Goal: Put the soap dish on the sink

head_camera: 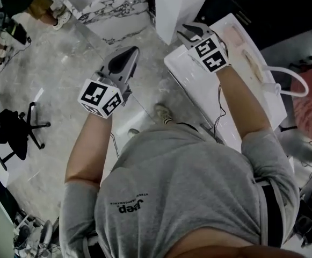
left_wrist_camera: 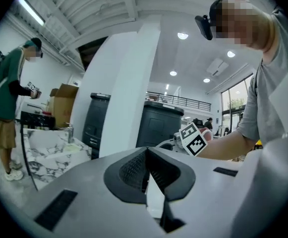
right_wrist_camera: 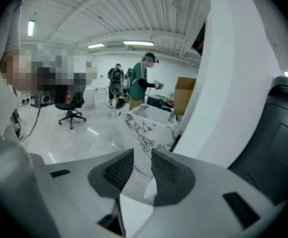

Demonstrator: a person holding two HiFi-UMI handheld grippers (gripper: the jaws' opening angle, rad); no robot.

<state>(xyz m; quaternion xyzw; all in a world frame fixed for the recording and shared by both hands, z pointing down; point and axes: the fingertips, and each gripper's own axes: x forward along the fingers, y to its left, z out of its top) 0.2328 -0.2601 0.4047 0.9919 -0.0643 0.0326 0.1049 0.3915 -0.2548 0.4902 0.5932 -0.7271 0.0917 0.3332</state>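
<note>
Soap dish [head_camera: 232,35], as far as the head view is showing it, is lying as a pale pinkish tray on the far part of the white sink [head_camera: 190,77], at about 1 o'clock in that view; its shape is too small to make out surely. Right gripper [head_camera: 187,32] is hovering over the sink's far corner, just beside the dish at its 9 o'clock and not touching it. In the right gripper view its jaws [right_wrist_camera: 142,157] are standing a little apart with nothing between them, only floor and a marble-patterned counter [right_wrist_camera: 148,123] showing beyond. Left gripper [head_camera: 130,52] is hanging over the grey floor at the sink's 9 o'clock, well apart from the dish. In the left gripper view its jaws [left_wrist_camera: 146,155] are pressing together, gripping nothing. A person in a green top [right_wrist_camera: 140,83] is standing by the marble counter, and a black office chair [head_camera: 24,128] is sitting at 8 o'clock in the head view.
</note>
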